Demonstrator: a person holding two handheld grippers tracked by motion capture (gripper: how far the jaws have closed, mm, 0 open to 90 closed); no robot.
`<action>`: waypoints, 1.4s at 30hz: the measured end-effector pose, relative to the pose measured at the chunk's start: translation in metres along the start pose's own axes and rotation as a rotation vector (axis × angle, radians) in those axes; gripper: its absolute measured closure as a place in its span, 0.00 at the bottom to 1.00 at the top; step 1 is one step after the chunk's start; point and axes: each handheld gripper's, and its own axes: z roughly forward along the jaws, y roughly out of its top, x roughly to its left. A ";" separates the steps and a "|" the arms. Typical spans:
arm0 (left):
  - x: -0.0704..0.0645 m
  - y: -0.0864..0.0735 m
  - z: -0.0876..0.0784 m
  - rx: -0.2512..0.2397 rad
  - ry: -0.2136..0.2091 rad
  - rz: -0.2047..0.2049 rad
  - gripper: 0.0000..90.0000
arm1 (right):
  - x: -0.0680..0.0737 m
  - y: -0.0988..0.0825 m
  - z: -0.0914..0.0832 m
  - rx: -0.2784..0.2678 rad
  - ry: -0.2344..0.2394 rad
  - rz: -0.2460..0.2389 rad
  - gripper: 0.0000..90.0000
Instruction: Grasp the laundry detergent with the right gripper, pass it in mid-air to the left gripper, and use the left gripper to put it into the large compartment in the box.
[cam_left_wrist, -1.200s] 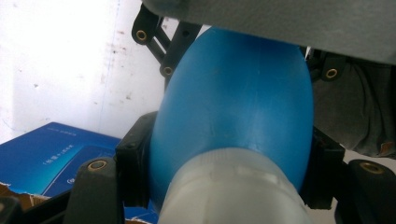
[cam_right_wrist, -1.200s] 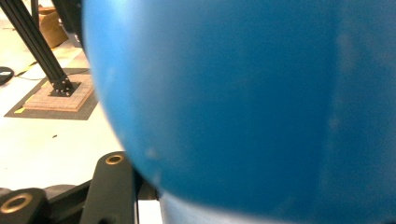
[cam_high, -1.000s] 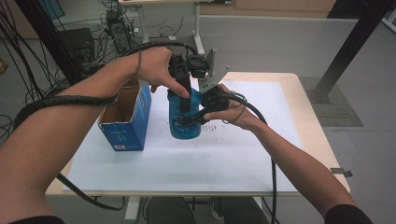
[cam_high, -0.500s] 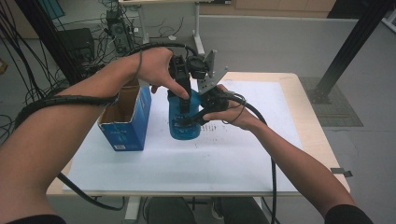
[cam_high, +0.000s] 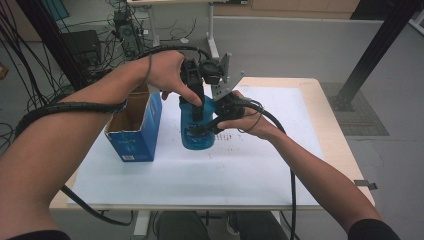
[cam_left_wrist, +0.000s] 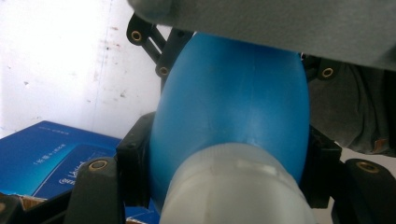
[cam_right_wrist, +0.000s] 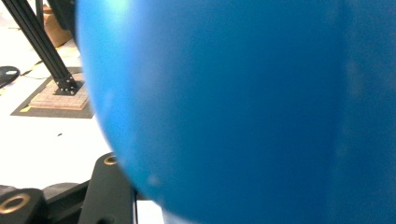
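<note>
A blue bottle with a pale translucent cap stands upright on the white table top. My left gripper comes down from above and is shut on the bottle's upper part. In the left gripper view its black jaws flank the blue body just past the cap. My right gripper reaches in from the right and is shut on the bottle's side. In the right gripper view the blue wall sits right against the camera, with one black finger beside it.
An open blue cardboard box stands just left of the bottle. A dark slanted post rises past the table's right far corner. Cables and equipment lie on the floor behind the table.
</note>
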 end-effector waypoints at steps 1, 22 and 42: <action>0.000 0.000 0.000 0.001 -0.001 0.000 0.40 | 0.000 0.000 0.000 0.000 0.000 0.000 0.49; 0.001 0.001 -0.002 0.000 -0.001 -0.006 0.40 | 0.000 0.000 -0.002 -0.003 -0.010 0.008 0.48; 0.000 0.002 -0.004 0.003 -0.004 -0.011 0.41 | 0.001 0.000 -0.004 -0.004 -0.011 0.018 0.47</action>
